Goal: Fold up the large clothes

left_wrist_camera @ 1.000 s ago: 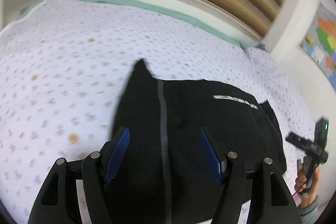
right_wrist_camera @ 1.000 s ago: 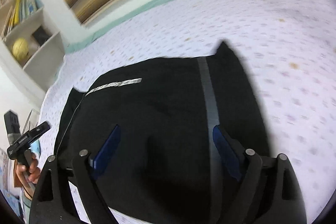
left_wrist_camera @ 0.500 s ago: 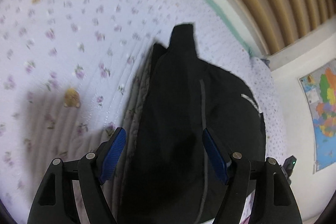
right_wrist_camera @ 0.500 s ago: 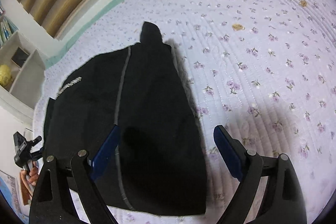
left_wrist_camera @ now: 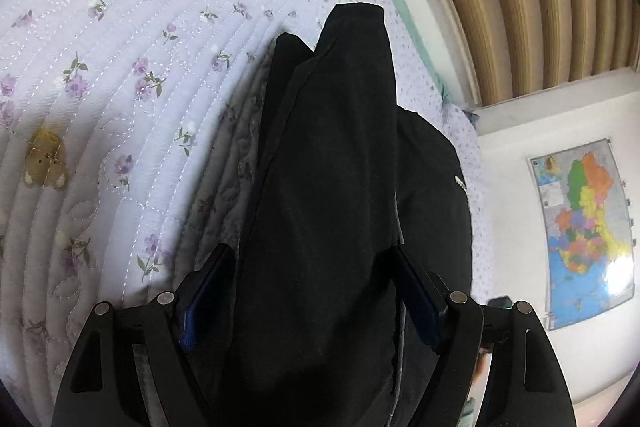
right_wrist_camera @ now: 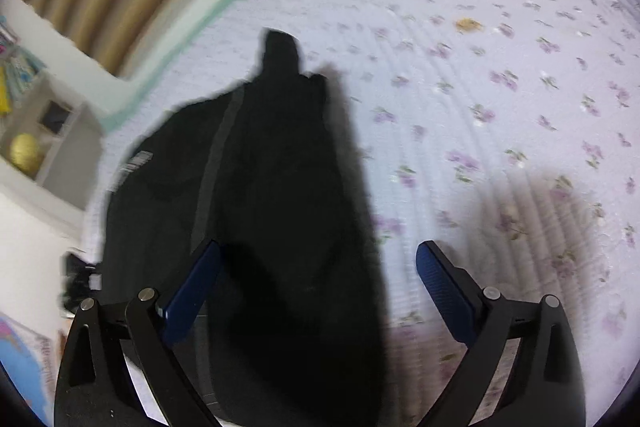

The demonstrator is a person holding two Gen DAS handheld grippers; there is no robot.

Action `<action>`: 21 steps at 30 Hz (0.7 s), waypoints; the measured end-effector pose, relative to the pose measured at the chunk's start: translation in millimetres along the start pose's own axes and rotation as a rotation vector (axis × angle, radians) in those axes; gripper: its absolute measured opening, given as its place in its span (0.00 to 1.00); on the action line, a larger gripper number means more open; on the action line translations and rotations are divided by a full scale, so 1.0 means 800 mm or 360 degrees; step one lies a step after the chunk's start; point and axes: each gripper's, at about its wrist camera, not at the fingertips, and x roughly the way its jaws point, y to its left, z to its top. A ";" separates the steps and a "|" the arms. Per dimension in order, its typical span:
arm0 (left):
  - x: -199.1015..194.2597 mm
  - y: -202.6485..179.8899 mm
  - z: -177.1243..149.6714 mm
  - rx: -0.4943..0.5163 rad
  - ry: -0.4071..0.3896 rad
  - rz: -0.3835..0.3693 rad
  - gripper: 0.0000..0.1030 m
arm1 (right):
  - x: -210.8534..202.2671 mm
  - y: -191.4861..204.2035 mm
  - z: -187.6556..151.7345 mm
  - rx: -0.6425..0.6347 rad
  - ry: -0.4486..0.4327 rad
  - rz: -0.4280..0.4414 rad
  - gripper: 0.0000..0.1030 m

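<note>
Quilt, far left: the lilac flowered bedspread (left_wrist_camera: 120,75) lies flat and bare on this side, so there's room to work.
Left gripper (left_wrist_camera: 310,301): jaws spread, just been opening, and a raised ridge of the black garment (left_wrist_camera: 332,187) runs up between the blue pads. Whether either pad is touching the cloth, I can't tell, but nothing looks squeezed.
Garment: partly folded on the bed, narrow end pointing at the slatted headboard (left_wrist_camera: 540,7), wider body spilling to the right in the left wrist view.
Right gripper (right_wrist_camera: 320,277): jaws wide, just been opening too; the garment's edge sits under the left pad and bare quilt under the right. Nothing held.
Doing it well, I'd judge: catch one layer only, at the hem corners, both sides level, and carry it over without dragging the lower layers.
Watch out: that bunched ridge may set a crease, so smooth it first.
</note>
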 end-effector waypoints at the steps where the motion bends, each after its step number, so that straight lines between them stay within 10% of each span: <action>1: 0.002 -0.002 -0.002 0.0012 -0.0010 0.0023 0.78 | -0.006 0.001 0.001 0.0004 -0.0039 0.0059 0.97; 21: 0.019 -0.004 -0.027 0.0154 -0.0191 0.0061 0.78 | 0.074 0.032 0.010 -0.0123 0.0269 0.0169 1.00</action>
